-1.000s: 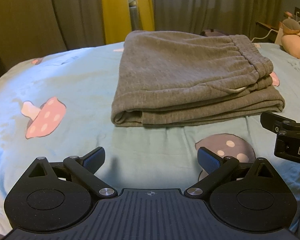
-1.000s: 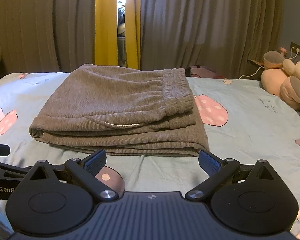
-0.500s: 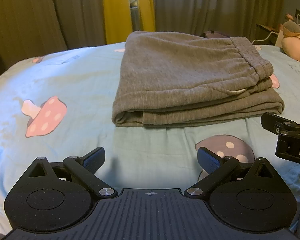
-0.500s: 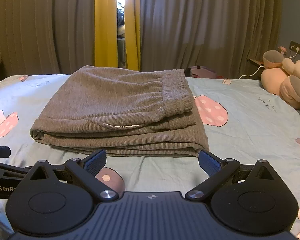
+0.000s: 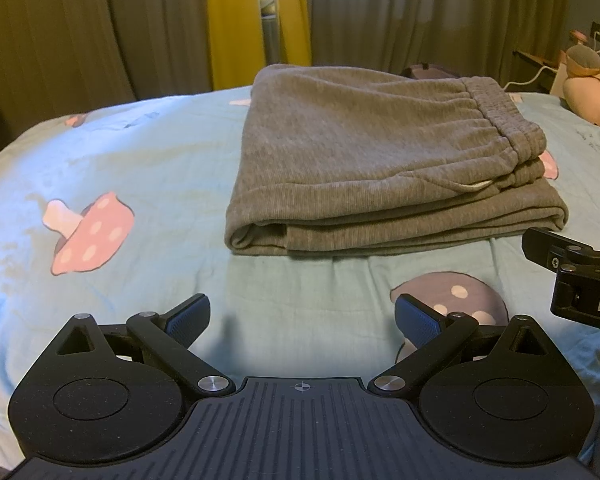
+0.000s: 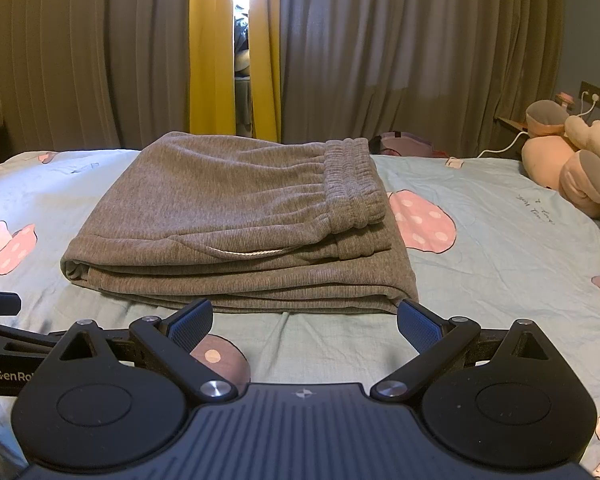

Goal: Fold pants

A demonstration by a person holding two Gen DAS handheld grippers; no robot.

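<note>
Two grippers of mine hang over the bedsheet point(image 5: 148, 168), my left gripper point(image 5: 302, 316) and my right gripper point(image 6: 305, 322), each with its jaws spread wide and nothing between them. The folded grey pants point(image 6: 236, 220) lie flat on the sheet at twelve o'clock from my right gripper, just beyond its fingertips. From my left gripper the pants sit near one o'clock, clear of it.

pants point(image 6: 236, 216) of soft ribbed grey knit cloth; bedsheet point(image 6: 500, 256) smooth matt cotton; left gripper point(image 5: 302, 316) matt black plastic
</note>
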